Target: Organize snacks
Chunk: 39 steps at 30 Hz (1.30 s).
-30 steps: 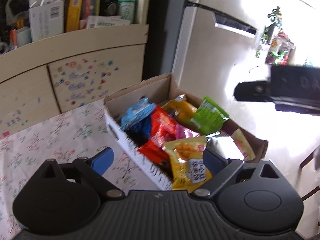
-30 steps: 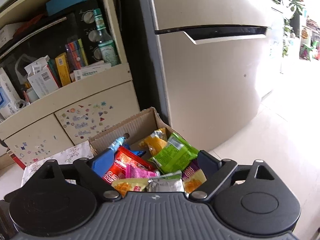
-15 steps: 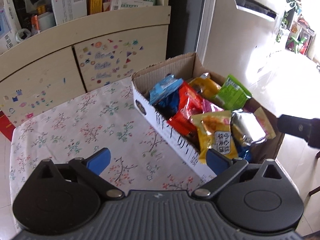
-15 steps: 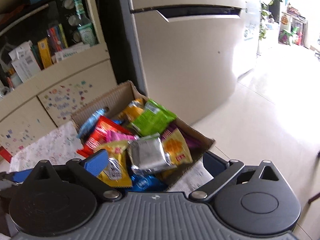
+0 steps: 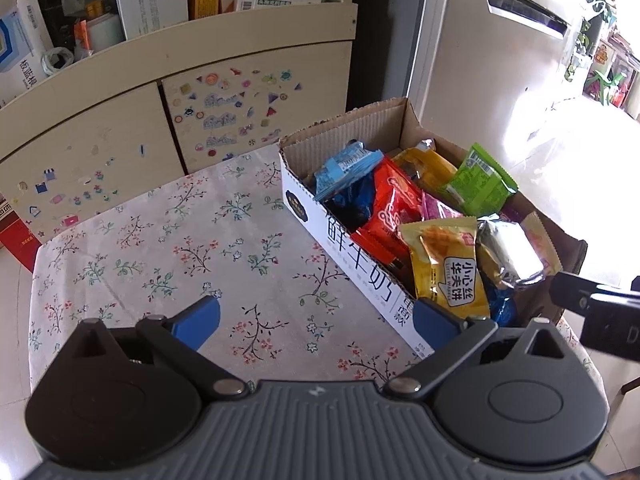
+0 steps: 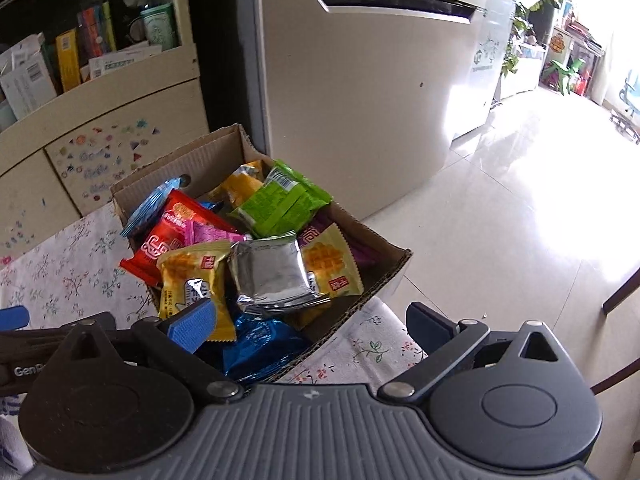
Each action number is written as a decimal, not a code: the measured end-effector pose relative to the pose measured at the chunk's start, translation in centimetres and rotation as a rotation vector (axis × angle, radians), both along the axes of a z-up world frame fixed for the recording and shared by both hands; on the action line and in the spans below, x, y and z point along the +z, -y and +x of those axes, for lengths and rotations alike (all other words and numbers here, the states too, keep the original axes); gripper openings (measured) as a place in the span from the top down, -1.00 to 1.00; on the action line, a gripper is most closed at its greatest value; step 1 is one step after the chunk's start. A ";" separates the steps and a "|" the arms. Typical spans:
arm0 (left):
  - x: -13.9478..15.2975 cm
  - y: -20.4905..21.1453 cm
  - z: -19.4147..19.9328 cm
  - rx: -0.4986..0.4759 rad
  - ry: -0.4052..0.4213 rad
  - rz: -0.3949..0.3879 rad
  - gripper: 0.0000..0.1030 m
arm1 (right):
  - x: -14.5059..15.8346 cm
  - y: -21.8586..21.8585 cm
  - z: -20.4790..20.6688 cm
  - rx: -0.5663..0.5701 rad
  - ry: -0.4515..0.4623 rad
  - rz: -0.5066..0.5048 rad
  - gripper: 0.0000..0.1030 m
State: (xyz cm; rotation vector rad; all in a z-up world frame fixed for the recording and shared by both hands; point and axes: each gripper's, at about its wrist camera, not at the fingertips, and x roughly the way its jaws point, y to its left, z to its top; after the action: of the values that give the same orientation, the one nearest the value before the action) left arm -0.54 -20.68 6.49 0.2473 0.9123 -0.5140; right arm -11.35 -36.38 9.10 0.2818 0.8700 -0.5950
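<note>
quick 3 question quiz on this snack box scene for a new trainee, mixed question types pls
1. True or false: the silver packet lies on top of the pile in the cardboard box.
2. What is between the fingers of the left gripper?
3. Which packet sits nearest the fridge? A red, B green, C light blue.

Key:
1. True.
2. Nothing; it is open over the floral tablecloth.
3. B, the green packet.

A small table (image 5: 160, 248) wears a flowery cloth — one cardboard box (image 5: 360, 272) (full of snacks) sits on its right side.
</note>
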 end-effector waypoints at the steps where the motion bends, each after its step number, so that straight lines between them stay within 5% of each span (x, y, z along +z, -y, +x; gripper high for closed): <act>1: 0.0 0.1 0.0 -0.001 0.002 0.004 -0.99 | 0.0 -0.1 0.1 0.004 -0.002 0.000 -1.00; 39: -1.1 1.6 0.2 -0.010 0.044 0.107 -0.99 | -1.9 -0.3 1.3 -0.015 -0.088 -0.029 -1.00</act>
State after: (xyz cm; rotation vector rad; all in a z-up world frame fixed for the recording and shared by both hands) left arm -0.31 -22.30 5.35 0.3588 0.8973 -0.4676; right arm -10.07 -36.09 7.21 0.2373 0.9436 -0.6375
